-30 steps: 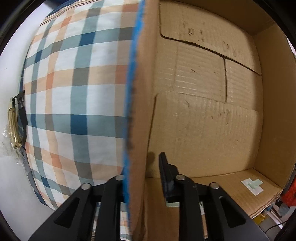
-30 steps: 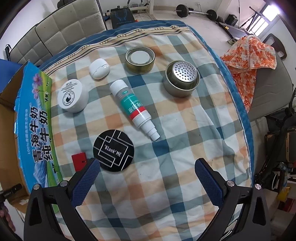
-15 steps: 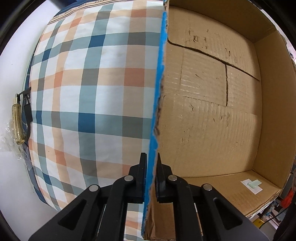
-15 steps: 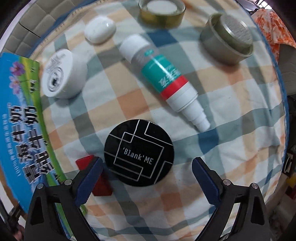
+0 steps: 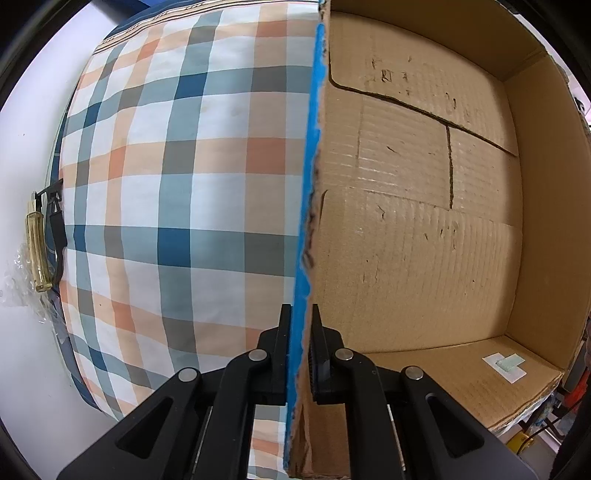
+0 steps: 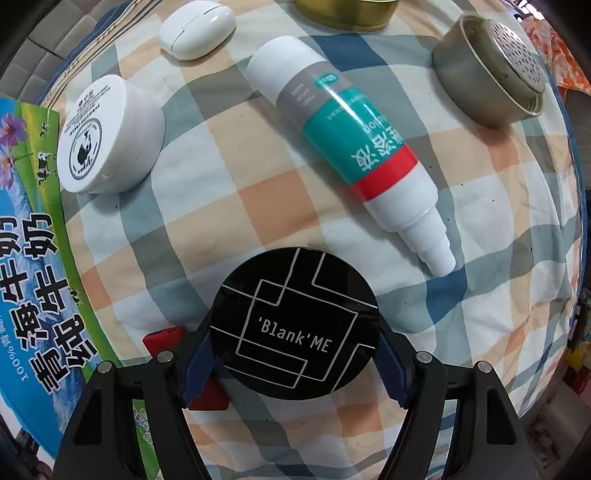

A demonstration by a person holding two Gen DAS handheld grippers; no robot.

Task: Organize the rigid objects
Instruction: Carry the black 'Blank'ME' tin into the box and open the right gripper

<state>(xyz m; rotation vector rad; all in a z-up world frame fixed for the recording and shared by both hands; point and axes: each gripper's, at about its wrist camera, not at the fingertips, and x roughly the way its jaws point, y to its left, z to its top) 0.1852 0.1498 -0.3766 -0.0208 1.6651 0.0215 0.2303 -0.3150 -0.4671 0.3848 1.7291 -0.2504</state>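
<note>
As jaws close, black compact (image 6: 295, 325) between them

Cloth (image 6: 258, 206): plaid of white, orange, grey-blue, dark blue squares. Near centre, round compact (image 6: 295, 321): black, thin white line pattern, white lettering. Left of it, small block (image 6: 162, 338): red. Bottle (image 6: 347, 147): white body, grey, teal and red bands, white print. Far left, jar (image 6: 107, 136): white, black round print on lid. Oval case (image 6: 197, 29): white. Far right, tin (image 6: 491, 77): dull olive-grey, silver perforated top. Far tin (image 6: 343, 13): gold. Box (image 5: 424, 221): plain brown inside; outside (image 6: 33, 277) blue and green, purple flowers, dark characters. Right gripper (image 6: 295, 363): black, blue pads
</note>
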